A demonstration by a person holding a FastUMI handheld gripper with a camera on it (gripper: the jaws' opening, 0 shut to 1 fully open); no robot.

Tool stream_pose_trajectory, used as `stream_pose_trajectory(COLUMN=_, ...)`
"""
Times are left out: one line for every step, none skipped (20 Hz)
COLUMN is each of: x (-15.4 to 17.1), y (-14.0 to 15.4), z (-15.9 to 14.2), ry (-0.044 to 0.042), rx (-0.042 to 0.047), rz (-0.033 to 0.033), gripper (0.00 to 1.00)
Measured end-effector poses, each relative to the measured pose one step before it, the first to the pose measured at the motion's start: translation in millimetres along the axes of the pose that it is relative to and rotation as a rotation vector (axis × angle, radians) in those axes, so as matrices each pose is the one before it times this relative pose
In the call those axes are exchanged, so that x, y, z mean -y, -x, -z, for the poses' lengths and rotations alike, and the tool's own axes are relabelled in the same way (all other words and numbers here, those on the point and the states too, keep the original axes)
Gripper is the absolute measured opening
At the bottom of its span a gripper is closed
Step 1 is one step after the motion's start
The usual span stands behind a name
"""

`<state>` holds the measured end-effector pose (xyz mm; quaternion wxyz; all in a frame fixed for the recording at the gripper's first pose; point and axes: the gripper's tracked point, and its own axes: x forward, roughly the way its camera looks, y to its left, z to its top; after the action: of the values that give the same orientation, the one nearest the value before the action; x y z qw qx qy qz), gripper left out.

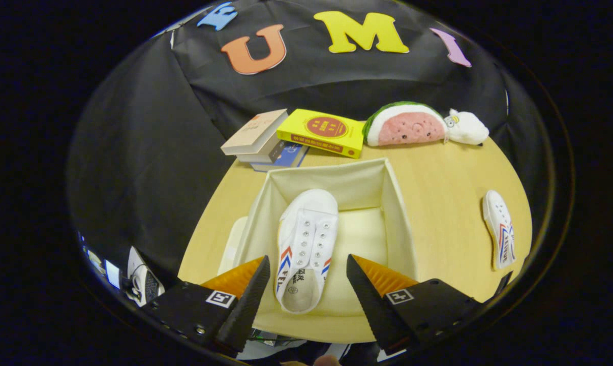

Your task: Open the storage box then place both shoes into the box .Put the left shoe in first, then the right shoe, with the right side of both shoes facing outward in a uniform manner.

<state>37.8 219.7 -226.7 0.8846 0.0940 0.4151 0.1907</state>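
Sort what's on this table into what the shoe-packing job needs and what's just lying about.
Needed: storage box, open; shoe in the box; second shoe on the table beside the box; gripper, fingers open, apart over the boxed shoe's heel.

Lying about: yellow book; stacked books; watermelon plush; white plush toy.

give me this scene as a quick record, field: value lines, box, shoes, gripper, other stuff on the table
box: storage box, open, on the wooden table
shoe in box: white shoe lies inside the box, toe pointing away from the gripper
shoe outside: second white shoe on the table, right of the box, apart from it
gripper: gripper open, holding nothing, fingers either side of the boxed shoe's heel
behind box: stacked books, yellow book, watermelon plush, small white plush
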Motion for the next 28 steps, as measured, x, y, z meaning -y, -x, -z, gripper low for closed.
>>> stream_pose_trajectory(x=8.49, y=11.28, z=-4.37, ry=0.00172, rx=0.02848, rz=0.00982, gripper=0.91)
stream_pose_trajectory(x=9.58, y=11.82, z=-4.74, ry=0.00248, rx=0.02886, rz=0.01104, gripper=0.91)
stream_pose_trajectory(x=9.93, y=12.32, z=-5.42, ry=0.00335, rx=0.03053, rz=0.01209, gripper=0.92)
stream_pose_trajectory(x=12.29, y=11.90, z=-4.55, ry=0.00619, rx=0.02826, rz=0.01420, gripper=0.94)
stream_pose_trajectory(x=13.61, y=10.96, z=-4.32, ry=0.00519, rx=0.02825, rz=0.01668, gripper=0.95)
stream_pose_trajectory(x=13.93, y=14.06, z=-4.93, ry=0.00647, rx=0.02429, rz=0.02059, gripper=0.95)
stream_pose_trajectory(x=17.58, y=10.15, z=-4.10, ry=0.00755, rx=0.02568, rz=0.02459, gripper=0.95)
stream_pose_trajectory(x=18.85, y=9.00, z=-4.09, ry=0.01220, rx=0.02690, rz=0.02870, gripper=0.95)
stream_pose_trajectory(x=21.48, y=6.57, z=-3.58, ry=0.01910, rx=0.02914, rz=0.03302, gripper=0.95)
stream_pose_trajectory(x=23.27, y=5.43, z=-0.63, ry=0.02208, rx=0.02139, rz=0.03785, gripper=0.95)
stream_pose_trajectory(x=23.11, y=5.53, z=1.97, ry=0.01764, rx=0.01167, rz=0.03455, gripper=0.97)
stream_pose_trajectory(x=21.37, y=4.15, z=2.87, ry=0.00876, rx=0.00518, rz=0.02876, gripper=0.98)
stream_pose_trajectory(x=22.18, y=2.45, z=3.78, ry=0.00269, rx=0.00091, rz=0.02597, gripper=0.98)
stream_pose_trajectory(x=20.24, y=1.80, z=4.02, ry=-0.00330, rx=-0.00043, rz=0.02178, gripper=0.98)
stream_pose_trajectory(x=19.75, y=-0.44, z=5.45, ry=-0.00371, rx=-0.00439, rz=0.01194, gripper=0.98)
stream_pose_trajectory(x=16.12, y=-0.88, z=3.66, ry=-0.00838, rx=-0.00321, rz=0.00480, gripper=0.98)
stream_pose_trajectory(x=17.25, y=-4.09, z=4.58, ry=-0.00919, rx=-0.00520, rz=0.00918, gripper=0.98)
stream_pose_trajectory(x=16.45, y=-5.01, z=4.20, ry=-0.00835, rx=-0.00947, rz=0.00876, gripper=0.98)
stream_pose_trajectory(x=14.18, y=-6.25, z=4.30, ry=-0.00977, rx=-0.00952, rz=0.00511, gripper=0.98)
stream_pose_trajectory(x=12.07, y=-8.22, z=3.75, ry=-0.01348, rx=-0.01021, rz=0.00178, gripper=0.98)
stream_pose_trajectory(x=10.00, y=-8.79, z=4.19, ry=-0.01543, rx=-0.01185, rz=-0.00455, gripper=0.98)
stream_pose_trajectory(x=10.32, y=-9.59, z=4.84, ry=-0.01340, rx=-0.01485, rz=-0.00251, gripper=0.98)
stream_pose_trajectory(x=10.98, y=-12.60, z=5.26, ry=-0.00930, rx=-0.01672, rz=-0.00048, gripper=0.98)
stream_pose_trajectory(x=10.49, y=-17.26, z=5.30, ry=-0.00295, rx=-0.02203, rz=-0.00292, gripper=0.98)
stream_pose_trajectory(x=7.90, y=-9.83, z=7.16, ry=0.00136, rx=-0.02234, rz=-0.00194, gripper=0.98)
stream_pose_trajectory(x=8.31, y=-13.51, z=5.40, ry=0.00271, rx=-0.02232, rz=-0.00254, gripper=0.98)
stream_pose_trajectory(x=6.05, y=-13.62, z=6.37, ry=0.00362, rx=-0.02412, rz=-0.00833, gripper=0.98)
stream_pose_trajectory(x=4.30, y=-14.10, z=6.36, ry=0.00404, rx=-0.03158, rz=-0.01208, gripper=0.98)
